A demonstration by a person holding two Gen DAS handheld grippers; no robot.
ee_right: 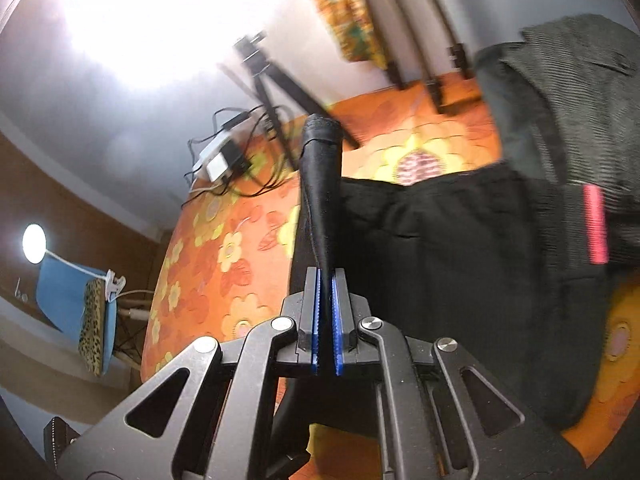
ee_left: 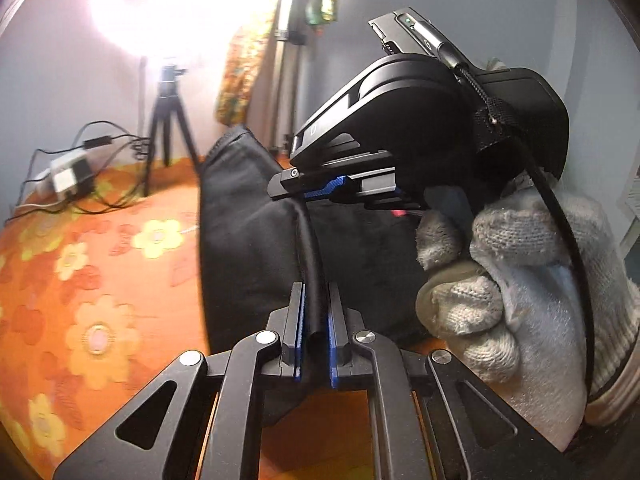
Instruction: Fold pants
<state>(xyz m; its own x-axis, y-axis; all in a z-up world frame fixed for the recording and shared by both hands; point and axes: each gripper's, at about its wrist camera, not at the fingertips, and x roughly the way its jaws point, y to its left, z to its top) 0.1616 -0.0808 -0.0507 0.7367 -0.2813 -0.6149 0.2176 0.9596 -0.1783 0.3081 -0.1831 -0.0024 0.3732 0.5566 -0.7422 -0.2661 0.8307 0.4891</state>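
**Both grippers clamped on raised pant edge: slip and misalignment risks**

The left gripper (ee_left: 316,320) is closed on a rolled edge of the black pants (ee_left: 256,240); the fabric rises between the blue pads (ee_left: 332,332). The right gripper (ee_right: 327,304) is likewise closed on a narrow ridge of the pants (ee_right: 440,248), which stands up past the fingertips. The rest of the garment drapes down onto the orange floral bedspread (ee_left: 100,280).

Risks, as judged:
- Each grip holds only a thin fold. A sharp pull may draw the cloth out of the pads.
- Uneven travel of the two grippers would likely skew the fold line.
- The hanging cloth may drag and bunch on the bedspread.
- A tripod (ee_left: 168,120) and a cable cluster (ee_left: 72,176) stand near the far edge; a wide swing could snag them.

Visibility limits:
- Waistband and leg ends cannot be told apart.
- In the left wrist view, the right gripper and the gloved hand (ee_left: 520,288) hide the right part of the pants.
- A grey garment (ee_right: 568,92) with a red strip is blurred.
- Lamp glare washes out the upper left.
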